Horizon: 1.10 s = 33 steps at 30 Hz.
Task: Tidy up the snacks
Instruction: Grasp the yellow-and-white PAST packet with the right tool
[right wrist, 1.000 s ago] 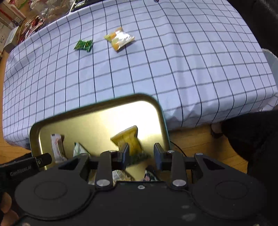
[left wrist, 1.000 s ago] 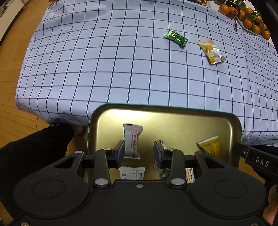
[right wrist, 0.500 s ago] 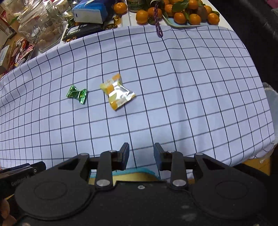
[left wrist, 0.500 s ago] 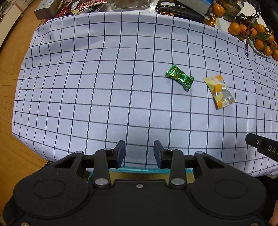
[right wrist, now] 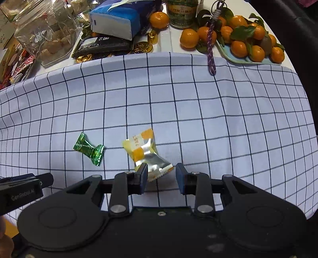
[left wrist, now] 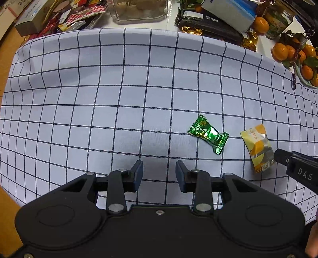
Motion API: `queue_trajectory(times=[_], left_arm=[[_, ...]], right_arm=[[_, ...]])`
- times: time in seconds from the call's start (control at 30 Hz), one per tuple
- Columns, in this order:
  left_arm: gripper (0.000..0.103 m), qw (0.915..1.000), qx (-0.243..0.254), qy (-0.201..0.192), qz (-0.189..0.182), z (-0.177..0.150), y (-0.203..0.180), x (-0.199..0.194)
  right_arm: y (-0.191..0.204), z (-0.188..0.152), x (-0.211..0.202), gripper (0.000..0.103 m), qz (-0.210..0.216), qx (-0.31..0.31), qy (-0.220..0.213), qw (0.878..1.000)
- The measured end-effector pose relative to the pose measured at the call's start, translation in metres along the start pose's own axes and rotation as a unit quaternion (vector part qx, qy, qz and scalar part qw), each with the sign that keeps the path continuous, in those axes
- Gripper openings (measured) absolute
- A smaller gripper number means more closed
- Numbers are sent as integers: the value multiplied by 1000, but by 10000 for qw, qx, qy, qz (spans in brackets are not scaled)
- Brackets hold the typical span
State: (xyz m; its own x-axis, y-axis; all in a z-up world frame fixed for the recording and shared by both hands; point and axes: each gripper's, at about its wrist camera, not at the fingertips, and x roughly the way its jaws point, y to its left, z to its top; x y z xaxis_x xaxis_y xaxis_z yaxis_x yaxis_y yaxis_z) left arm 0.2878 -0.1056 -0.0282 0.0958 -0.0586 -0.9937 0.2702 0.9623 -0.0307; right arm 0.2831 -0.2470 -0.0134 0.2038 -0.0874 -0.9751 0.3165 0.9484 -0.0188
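Observation:
A green foil candy [left wrist: 208,135] and a yellow-and-silver snack packet [left wrist: 257,147] lie on the checked tablecloth [left wrist: 119,99]. My left gripper [left wrist: 159,172] is open and empty, low over the cloth, with the green candy ahead and to its right. In the right wrist view the yellow packet [right wrist: 147,152] lies just ahead of my open, empty right gripper [right wrist: 161,176], its near end beside the left fingertip. The green candy [right wrist: 89,148] lies to the left of the packet. The right gripper's body [left wrist: 298,168] shows at the left view's right edge.
Beyond the cloth's far edge are a glass jar [right wrist: 45,33], a blue tissue pack [right wrist: 121,17], dark packets, gold coins [right wrist: 143,46], a green tin [right wrist: 182,13], and a tray of tangerines [right wrist: 248,43]. A purple cord [right wrist: 211,49] hangs onto the cloth.
Both grippers have moved forward from above the gold tray to over the tablecloth. The tray is out of view. The two snacks are now close in front of the grippers.

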Motion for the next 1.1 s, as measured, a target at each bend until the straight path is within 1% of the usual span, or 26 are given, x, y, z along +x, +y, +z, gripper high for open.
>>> queue_trajectory(times=[0.07,0.1,0.27,0.33,0.4,0.5,0.63,0.73,0.9,1.0,1.03,1.1], left_arm=[[44,9999,-12,53,-111,2,1,3],[44,9999,-15,56,-141,3,1,4],[44,9998,-49,-27,-206,5,1,2],[44,9995,-63,-48,-305,5,1,1],[44,9993,-60,-10,-380,6,1,1],[44,9991,-83,20,-415,6,0,3],[44,9986,-141,68,-503,7,2,3],[44,9983,-177,44,-560,7,4,0],[44,9977,-300,45,-600,7,8,-1],[44,9972,-362,63,-649,8,8,0],[44,9972,-372,62,-653,8,7,0],[44,9969,-405,43,-675,9,5,1]], right_arm=[[-2,4,10,33,-62,72,78,9999],[-3,6,13,33,-25,100,123,9999],[-12,15,24,33,412,448,334,9976],[-12,18,26,33,514,595,369,9962],[-10,20,27,33,568,610,368,9958],[-6,22,30,33,531,531,359,9965],[-2,24,40,34,504,503,474,9963],[0,25,44,34,420,449,443,9971],[1,25,48,40,539,558,517,9956],[9,21,55,41,569,429,689,9951],[13,18,56,43,530,361,698,9955],[22,13,56,43,362,177,615,9973]])
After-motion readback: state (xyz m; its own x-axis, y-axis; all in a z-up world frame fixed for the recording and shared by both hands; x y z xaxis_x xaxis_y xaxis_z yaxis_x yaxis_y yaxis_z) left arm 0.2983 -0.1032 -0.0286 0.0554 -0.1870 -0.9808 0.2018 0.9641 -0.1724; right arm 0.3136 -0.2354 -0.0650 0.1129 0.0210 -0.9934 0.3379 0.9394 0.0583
